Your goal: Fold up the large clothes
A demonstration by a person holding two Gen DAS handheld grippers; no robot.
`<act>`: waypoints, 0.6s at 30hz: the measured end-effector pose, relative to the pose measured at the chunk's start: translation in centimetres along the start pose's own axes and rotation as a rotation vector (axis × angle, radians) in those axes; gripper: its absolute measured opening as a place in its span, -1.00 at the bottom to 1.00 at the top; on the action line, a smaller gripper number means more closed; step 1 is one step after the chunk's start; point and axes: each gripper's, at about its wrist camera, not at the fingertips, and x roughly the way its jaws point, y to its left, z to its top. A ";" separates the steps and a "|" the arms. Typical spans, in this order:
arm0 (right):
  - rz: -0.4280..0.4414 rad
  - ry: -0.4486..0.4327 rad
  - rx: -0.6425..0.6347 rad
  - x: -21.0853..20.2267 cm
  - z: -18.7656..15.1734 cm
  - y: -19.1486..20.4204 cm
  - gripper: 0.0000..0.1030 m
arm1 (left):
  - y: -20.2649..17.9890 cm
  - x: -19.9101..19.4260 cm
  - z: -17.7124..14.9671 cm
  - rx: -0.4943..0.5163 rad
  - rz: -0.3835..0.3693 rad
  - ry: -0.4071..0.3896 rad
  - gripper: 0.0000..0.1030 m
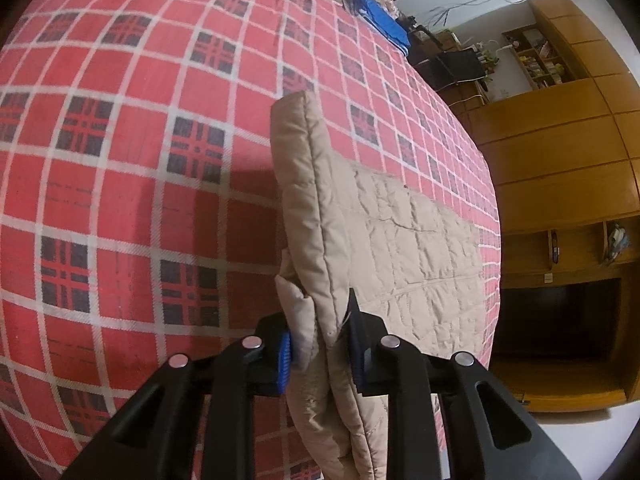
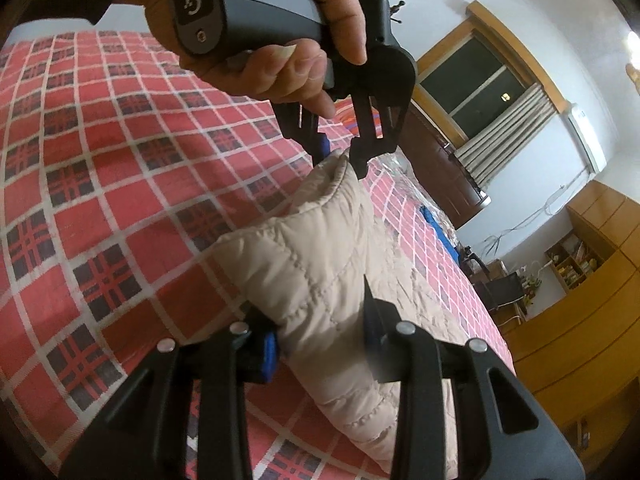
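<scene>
While the beige quilted garment (image 1: 360, 220) lies partly spread near the bed's right edge, one padded edge of it is lifted off the sheet and held at two points; item: large puffy clothing, stitched in squares, thick and springy, likely to bulge back when folded. Left claw (image 1: 320, 344): clamped on the lifted edge, blue pad on one side, black finger on the other. Right claw (image 2: 320, 348): clamped on the same raised edge at a second point, fabric bunched between its fingers. Person's hand (image 2: 280, 52): wrapped round the grey handle of the left tool, seen from the right wrist view, tool pointing downward with its tip pinching the garment's upper fold. Step in hand, as judged: carrying the held edge over to lay it on the spread part; keep both claws level and evenly apart so the edge stays taut, lower it flat, align edges before letting go. Carrier: bed with red plaid sheet (image 1: 120, 160); blue object (image 1: 380, 16) near the far edge, well apart. Surroundings: wooden cabinets (image 1: 560, 140); window (image 2: 472, 88).
</scene>
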 end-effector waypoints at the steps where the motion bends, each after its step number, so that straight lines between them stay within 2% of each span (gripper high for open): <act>1: 0.000 -0.003 0.010 -0.1 0.0 -0.2 -0.37 | -0.2 -0.1 0.0 0.003 0.002 -0.002 -0.56; 18: 0.004 -0.056 0.147 -2.0 -0.4 -3.7 -0.39 | -6.9 -2.0 0.0 0.067 0.066 -0.041 -0.58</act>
